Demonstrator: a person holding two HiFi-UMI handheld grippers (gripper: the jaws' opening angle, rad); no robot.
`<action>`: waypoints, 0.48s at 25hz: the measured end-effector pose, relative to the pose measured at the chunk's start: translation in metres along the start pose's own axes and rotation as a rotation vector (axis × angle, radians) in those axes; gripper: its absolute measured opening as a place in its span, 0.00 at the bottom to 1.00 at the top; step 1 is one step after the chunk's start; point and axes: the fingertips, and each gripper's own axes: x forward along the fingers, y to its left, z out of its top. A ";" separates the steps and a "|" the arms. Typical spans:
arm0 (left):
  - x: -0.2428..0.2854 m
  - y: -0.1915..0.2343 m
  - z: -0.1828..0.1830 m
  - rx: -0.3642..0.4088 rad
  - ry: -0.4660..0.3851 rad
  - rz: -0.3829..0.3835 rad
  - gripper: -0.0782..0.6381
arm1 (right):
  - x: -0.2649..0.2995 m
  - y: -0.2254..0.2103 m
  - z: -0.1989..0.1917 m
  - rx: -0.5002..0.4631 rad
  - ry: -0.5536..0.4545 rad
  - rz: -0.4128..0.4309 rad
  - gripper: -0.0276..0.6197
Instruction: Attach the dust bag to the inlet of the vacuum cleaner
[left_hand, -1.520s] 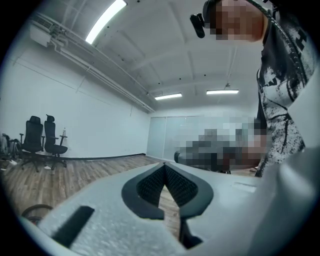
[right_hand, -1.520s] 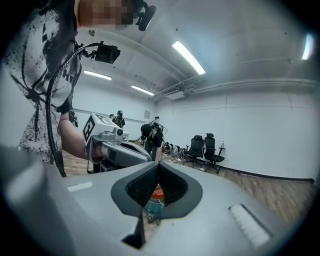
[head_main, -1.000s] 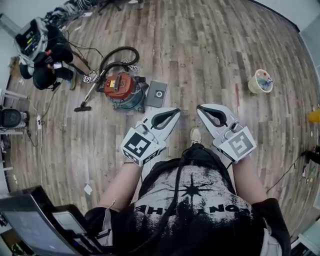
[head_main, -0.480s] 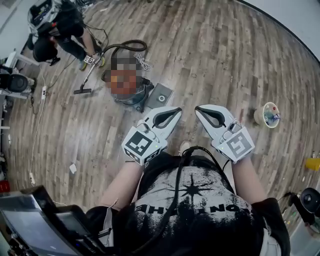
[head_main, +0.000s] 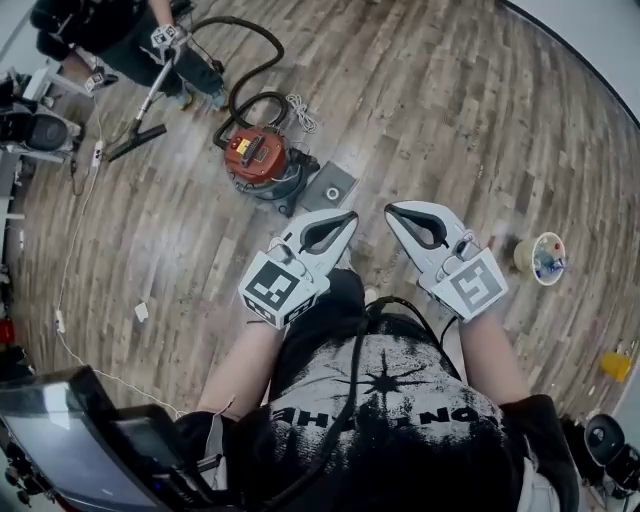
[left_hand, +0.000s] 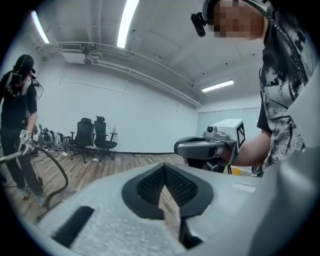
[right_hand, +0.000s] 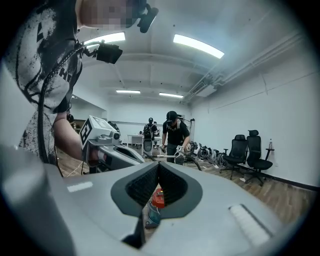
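Two grippers hang in front of my chest, both closed and both empty; I read the room from the left edge across. At the far left of the head view another person (head_main: 85, 22) in dark clothes stands on the wooden floor (head_main: 450, 100) with the wand (head_main: 148, 100) in hand. A black hose (head_main: 232, 105) loops from there to the vacuum cleaner (head_main: 258, 155), a squat drum with a red top that stands upright on the boards. Just beside its right flank lies the dust bag (head_main: 330, 187), a flat grey piece with a round hole in its middle; from here I cannot tell whether it touches the drum. Nothing holds it.

Next comes the left gripper (head_main: 350, 215), tips aimed up the picture toward the bag but clear of it. In its own view the fingers (left_hand: 100, 215) meet at the tip, with only bare floor showing through the ribbed opening behind it. Its marker cube (head_main: 273, 290) sits near my wrist. The right gripper (head_main: 390, 209) is held level beside it, the two tips near each other but apart. Its fingers (right_hand: 225, 210) are pressed together too, and the vacuum's red top shows far off through the opening.

Further right a pale round tub (head_main: 540, 257) with small items in it sits on the floor, and a yellow thing (head_main: 615, 365) lies near the right edge
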 end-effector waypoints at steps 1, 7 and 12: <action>0.002 0.011 0.000 -0.007 0.000 0.010 0.11 | 0.009 -0.006 0.000 -0.001 0.003 0.011 0.05; 0.020 0.086 0.020 0.011 0.001 0.047 0.11 | 0.070 -0.053 0.004 0.002 0.022 0.063 0.05; 0.026 0.144 0.037 0.029 -0.019 0.080 0.11 | 0.119 -0.082 0.008 -0.027 0.015 0.102 0.05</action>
